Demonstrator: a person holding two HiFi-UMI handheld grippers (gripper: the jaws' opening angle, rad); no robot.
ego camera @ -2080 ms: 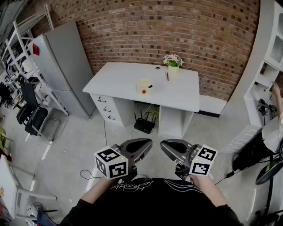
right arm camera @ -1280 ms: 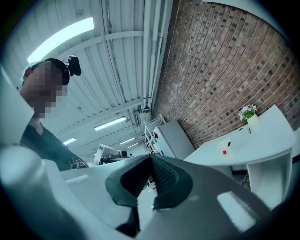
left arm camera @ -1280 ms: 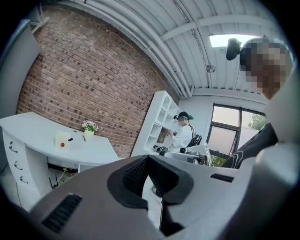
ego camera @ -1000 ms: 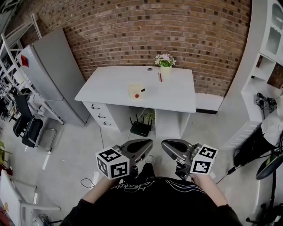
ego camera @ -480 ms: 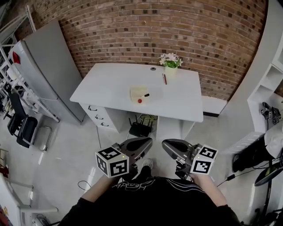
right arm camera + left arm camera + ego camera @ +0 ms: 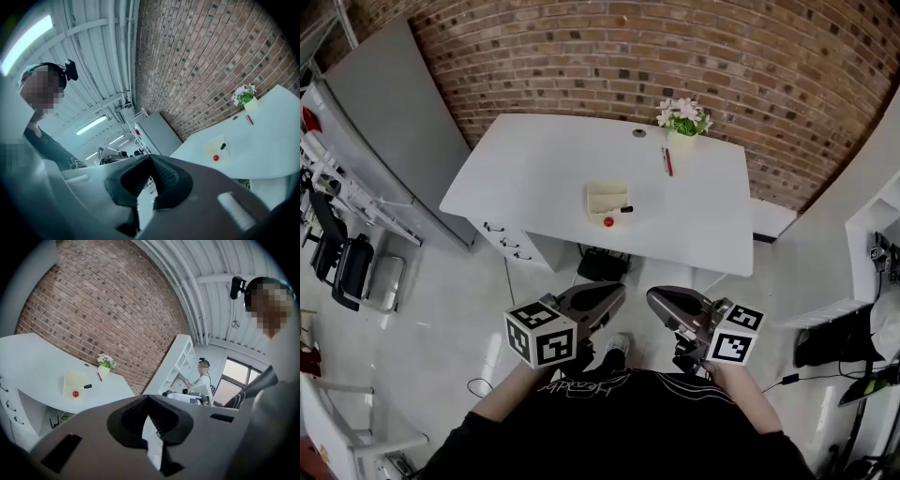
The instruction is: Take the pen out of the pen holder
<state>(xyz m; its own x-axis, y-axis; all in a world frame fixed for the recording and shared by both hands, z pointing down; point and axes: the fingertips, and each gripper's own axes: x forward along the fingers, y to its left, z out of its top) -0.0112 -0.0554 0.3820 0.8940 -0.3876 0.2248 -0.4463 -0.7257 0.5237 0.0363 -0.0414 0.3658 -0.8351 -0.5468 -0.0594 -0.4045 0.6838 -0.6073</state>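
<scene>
A pale yellow pen holder lies on the white desk, with a red ball-ended piece and a black pen end at its near side. The left gripper view shows the holder small and far off; so does the right gripper view, which has the holder at its right. A red pen lies by the flower pot. My left gripper and right gripper are held side by side near my body, well short of the desk, both shut and empty.
A brick wall runs behind the desk. A grey cabinet stands to the left, with a black chair nearer. Drawers and a black router sit under the desk. White shelving rises at the right.
The desk has come closer and grown larger in the head view as I walk toward it. Both grippers stay shut in the same spot before my body.
</scene>
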